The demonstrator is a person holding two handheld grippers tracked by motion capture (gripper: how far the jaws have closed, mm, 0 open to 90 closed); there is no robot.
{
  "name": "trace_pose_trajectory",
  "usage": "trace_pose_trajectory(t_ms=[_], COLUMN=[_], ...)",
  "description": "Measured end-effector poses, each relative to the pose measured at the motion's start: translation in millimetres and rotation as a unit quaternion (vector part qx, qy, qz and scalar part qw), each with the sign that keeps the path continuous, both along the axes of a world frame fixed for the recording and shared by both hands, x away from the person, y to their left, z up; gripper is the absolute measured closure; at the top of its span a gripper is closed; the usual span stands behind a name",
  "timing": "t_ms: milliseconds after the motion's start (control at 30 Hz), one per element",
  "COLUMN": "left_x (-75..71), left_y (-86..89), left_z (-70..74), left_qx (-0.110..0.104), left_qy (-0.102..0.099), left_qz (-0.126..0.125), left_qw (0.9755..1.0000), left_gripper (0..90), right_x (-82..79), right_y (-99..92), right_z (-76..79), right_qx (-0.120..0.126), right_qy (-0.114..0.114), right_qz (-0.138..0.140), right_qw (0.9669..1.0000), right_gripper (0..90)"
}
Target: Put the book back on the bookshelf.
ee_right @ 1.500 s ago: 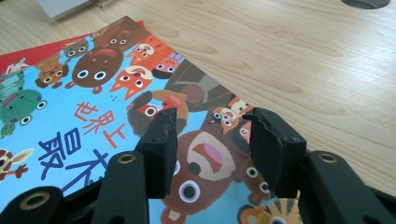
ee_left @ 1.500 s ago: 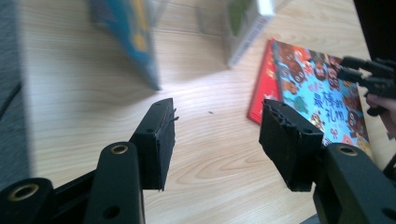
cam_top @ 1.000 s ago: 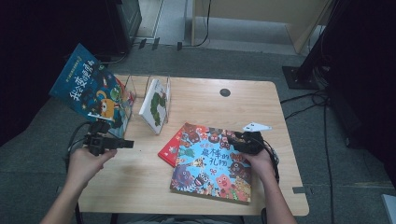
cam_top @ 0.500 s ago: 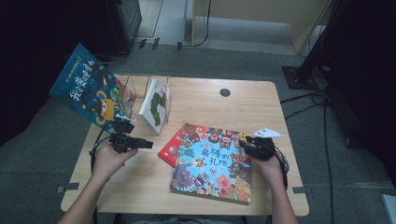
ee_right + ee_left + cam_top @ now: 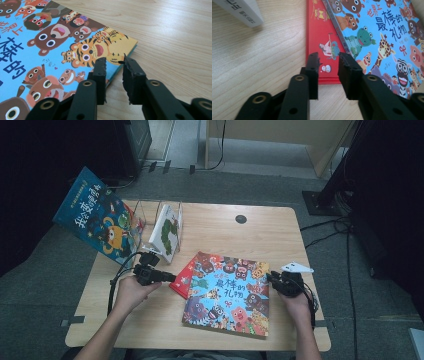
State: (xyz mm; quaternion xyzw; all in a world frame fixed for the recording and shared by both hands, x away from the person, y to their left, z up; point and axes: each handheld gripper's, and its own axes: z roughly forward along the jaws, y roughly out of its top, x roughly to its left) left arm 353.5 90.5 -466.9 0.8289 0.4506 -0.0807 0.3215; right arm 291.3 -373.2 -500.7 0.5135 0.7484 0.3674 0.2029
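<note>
the large blue animal-covered picture book lies flat at the near middle of the wooden table, atop a thin red book. the left gripper hovers at the red book's corner, the right gripper at the blue book's right edge; both have just been closing, narrowly parted, gripping nothing.

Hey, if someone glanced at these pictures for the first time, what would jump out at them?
The big blue picture book crowded with cartoon animals, lying flat at the near middle of the wooden table on top of a red book. The left gripper and right gripper flank it, jaws narrowly apart, holding nothing. At the far left, another blue book leans out over the table's edge beside a clear rack.
</note>
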Motion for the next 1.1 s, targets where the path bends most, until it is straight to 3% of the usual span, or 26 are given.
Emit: trace_pose_trajectory(t_ms=[167,333,400,600,700,1100], left_x=[-2.6,-7.3,-9.9,-19.5,-24.6,-41.2], left_y=[-2.8,-5.0,-7.9,-17.8,-21.2,-19.6], left_z=[-5.8,-8.4,-10.5,-17.5,-20.3,-29.1], left_qx=[-0.012,-0.021,-0.018,-0.017,-0.013,-0.005], left_qy=[-0.004,-0.002,-0.003,-0.002,0.000,0.007], left_qz=[-0.003,-0.011,-0.015,-0.023,-0.028,-0.024], left_qw=[0.9999,0.9997,0.9997,0.9996,0.9995,0.9997], left_gripper=[81.8,85.6,85.8,85.5,85.5,85.2], right_x=[-2.7,1.1,1.3,4.6,7.8,28.7], right_y=[-6.0,-3.3,2.1,4.2,3.7,29.1], right_z=[1.9,-5.6,-5.0,-2.0,-3.5,-4.4], right_qx=[-0.015,-0.004,-0.022,-0.012,0.004,-0.011], right_qy=[0.011,0.052,0.046,0.037,0.038,0.021], right_qz=[-0.027,-0.005,-0.012,-0.023,-0.021,0.001], right_qw=[0.9995,0.9986,0.9986,0.9990,0.9991,0.9997], right_gripper=[90.0,90.0,90.0,90.0,90.0,90.0])
